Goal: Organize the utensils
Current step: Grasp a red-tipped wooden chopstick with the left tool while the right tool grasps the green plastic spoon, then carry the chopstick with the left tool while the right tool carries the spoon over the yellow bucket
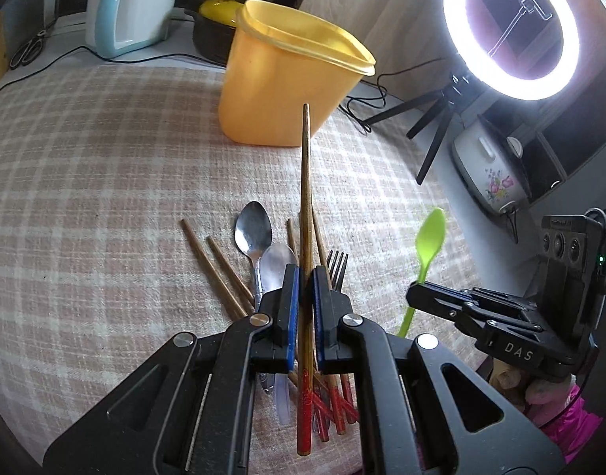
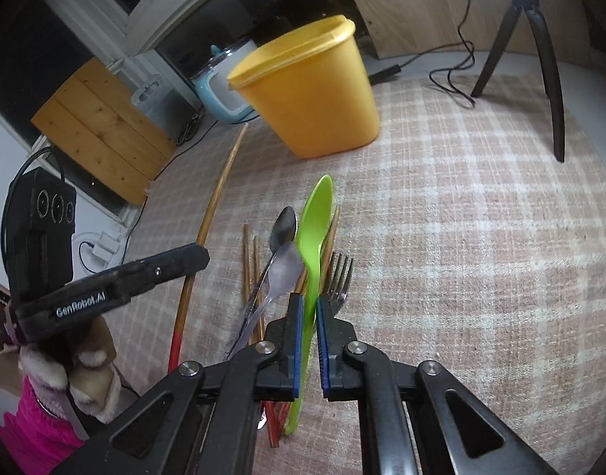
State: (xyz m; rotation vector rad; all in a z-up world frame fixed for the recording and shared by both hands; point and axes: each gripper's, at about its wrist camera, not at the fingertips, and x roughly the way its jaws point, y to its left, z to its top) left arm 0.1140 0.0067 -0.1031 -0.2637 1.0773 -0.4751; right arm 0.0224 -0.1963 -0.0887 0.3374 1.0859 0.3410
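Note:
My left gripper (image 1: 305, 277) is shut on a wooden chopstick (image 1: 305, 182) with a red end, held above the checked cloth and pointing toward the yellow container (image 1: 291, 79). My right gripper (image 2: 310, 304) is shut on a green plastic spoon (image 2: 315, 217); it shows at the right of the left wrist view (image 1: 431, 237). Beneath both lies a pile of utensils: a metal spoon (image 1: 253, 229), a clear plastic spoon (image 1: 277, 265), a fork (image 1: 338, 267) and several chopsticks (image 1: 214, 265). The yellow container (image 2: 315, 91) stands open beyond the pile.
A ring light (image 1: 510, 27) on a black tripod (image 1: 433, 126) stands at the back right with cables. A white and blue kettle (image 1: 133, 8), a black pot (image 1: 214, 35) and scissors (image 1: 26, 49) sit behind the container. A flowered cooker (image 1: 489, 166) is at the right.

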